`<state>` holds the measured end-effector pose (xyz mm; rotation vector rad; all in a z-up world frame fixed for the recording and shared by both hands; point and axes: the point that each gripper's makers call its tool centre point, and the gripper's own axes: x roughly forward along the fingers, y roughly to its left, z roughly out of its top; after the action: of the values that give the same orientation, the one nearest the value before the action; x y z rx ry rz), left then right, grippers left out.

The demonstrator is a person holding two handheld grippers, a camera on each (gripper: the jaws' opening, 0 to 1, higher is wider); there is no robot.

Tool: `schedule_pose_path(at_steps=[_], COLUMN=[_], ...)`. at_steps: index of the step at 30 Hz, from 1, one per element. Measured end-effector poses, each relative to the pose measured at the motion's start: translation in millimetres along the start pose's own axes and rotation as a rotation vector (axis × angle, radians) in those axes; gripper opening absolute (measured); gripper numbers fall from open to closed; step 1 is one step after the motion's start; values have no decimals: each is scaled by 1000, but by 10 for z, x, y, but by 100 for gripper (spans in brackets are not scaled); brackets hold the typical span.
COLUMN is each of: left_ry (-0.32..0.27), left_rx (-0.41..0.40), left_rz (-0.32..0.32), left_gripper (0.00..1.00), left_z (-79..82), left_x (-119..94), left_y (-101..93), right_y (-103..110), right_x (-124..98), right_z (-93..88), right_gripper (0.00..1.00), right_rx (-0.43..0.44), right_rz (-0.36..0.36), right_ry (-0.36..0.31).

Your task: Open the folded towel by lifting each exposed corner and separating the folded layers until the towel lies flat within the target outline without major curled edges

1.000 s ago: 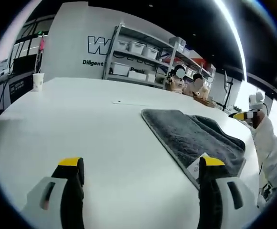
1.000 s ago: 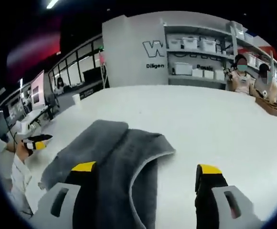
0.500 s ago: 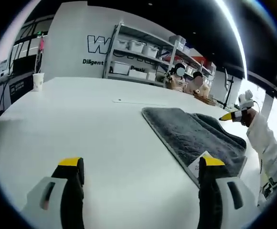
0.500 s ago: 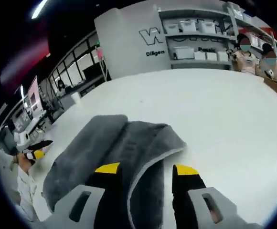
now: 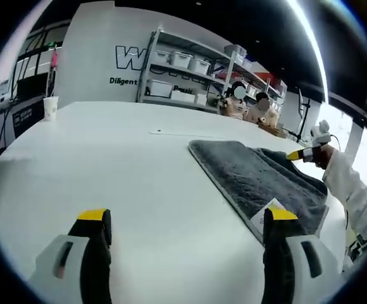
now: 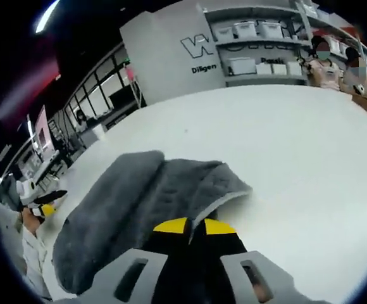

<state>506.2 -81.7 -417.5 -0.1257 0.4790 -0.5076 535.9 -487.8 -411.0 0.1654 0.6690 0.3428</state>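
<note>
A dark grey folded towel (image 5: 259, 177) lies on the white table (image 5: 107, 164), right of my left gripper (image 5: 186, 218), which stands open over bare tabletop. A white label (image 5: 259, 220) sits at the towel's near corner beside the right jaw. In the right gripper view the towel (image 6: 139, 196) spreads left and ahead, its upper layer ending in a pale-edged corner. My right gripper (image 6: 193, 227) is shut on that edge, yellow tips touching. From the left gripper view the right gripper (image 5: 297, 154) shows at the towel's far side, held by a white-sleeved arm.
A paper cup (image 5: 50, 107) stands at the table's far left edge. Metal shelving (image 5: 183, 82) with white bins lines the back wall, and two seated people (image 5: 247, 107) are beyond the table. The left gripper's yellow tip (image 6: 44, 209) shows at the left.
My right gripper's jaws have come together from wide open onto the towel's edge. The left gripper has stayed still and open.
</note>
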Motion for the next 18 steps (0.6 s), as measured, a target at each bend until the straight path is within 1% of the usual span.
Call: schedule_pose_path(at_steps=[3,6,7,9,10,11,12,14,15,18], left_ry=[0,1,1,2,3,3,4,6,7,10], left_rx=[1,1,1,1,1,2,3,4,4,4], left_rz=[0,1,1,1,2,2,1,1,2,2], left_gripper=[99,99,99,99,99,99,99,99,99,99], left_z=[4,3,2,0,-1,-2,-3,-5,-7,-16], left_x=[4,5,6,8,9,10,11,13,13,14], left_y=[2,2,3,3,3,2,0,1,2,3], right_y=[-33,-107,-108,-94,-95,-74,-41,6,87,245], right_x=[-16,-27,-29,-33,-35,-32,-32,-28,-16,19], right_z=[25,74,76,114,149,186,220,254,282,316], right_gripper=[0,0,0,0,0,0,0,0,0,0], right_rx=[-52,-138,-149,-213,-271,-330,-421,-525,-584,-693], right_rz=[-37,-92,-98,-119,-144,-153,-175,-206,-205,-224], right_ry=[4,14,15,10,7,-2,0,8,-1,7])
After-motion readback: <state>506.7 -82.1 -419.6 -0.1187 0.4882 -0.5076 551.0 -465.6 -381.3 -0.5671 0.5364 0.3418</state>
